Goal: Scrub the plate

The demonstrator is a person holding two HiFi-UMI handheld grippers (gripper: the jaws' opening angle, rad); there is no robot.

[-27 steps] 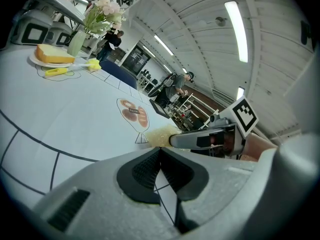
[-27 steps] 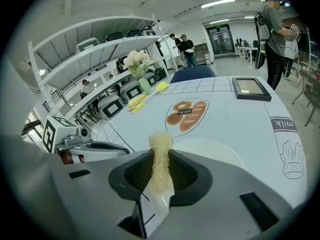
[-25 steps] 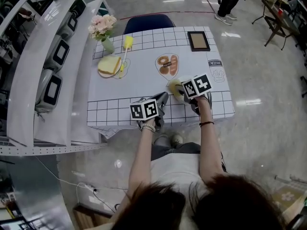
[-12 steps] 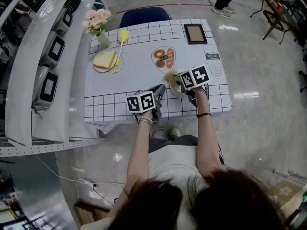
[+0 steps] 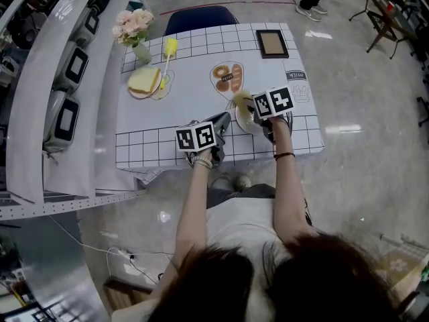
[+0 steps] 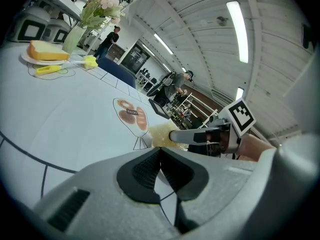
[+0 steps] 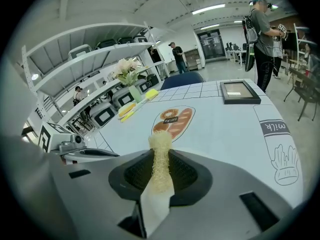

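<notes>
Right gripper [image 7: 160,170] pinching sponge [image 7: 160,146], left gripper [image 6: 159,165] beside plate [image 5: 243,123] — jaws together

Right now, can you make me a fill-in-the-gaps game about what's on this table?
1. The loofah scrubber squeezed in the right gripper jaws is pale ____.
2. The pink flowers stand in a ____.
3. The picture frame lies at the table far ____ corner, as the person sees it.

Missing words: yellow; vase; right
</notes>
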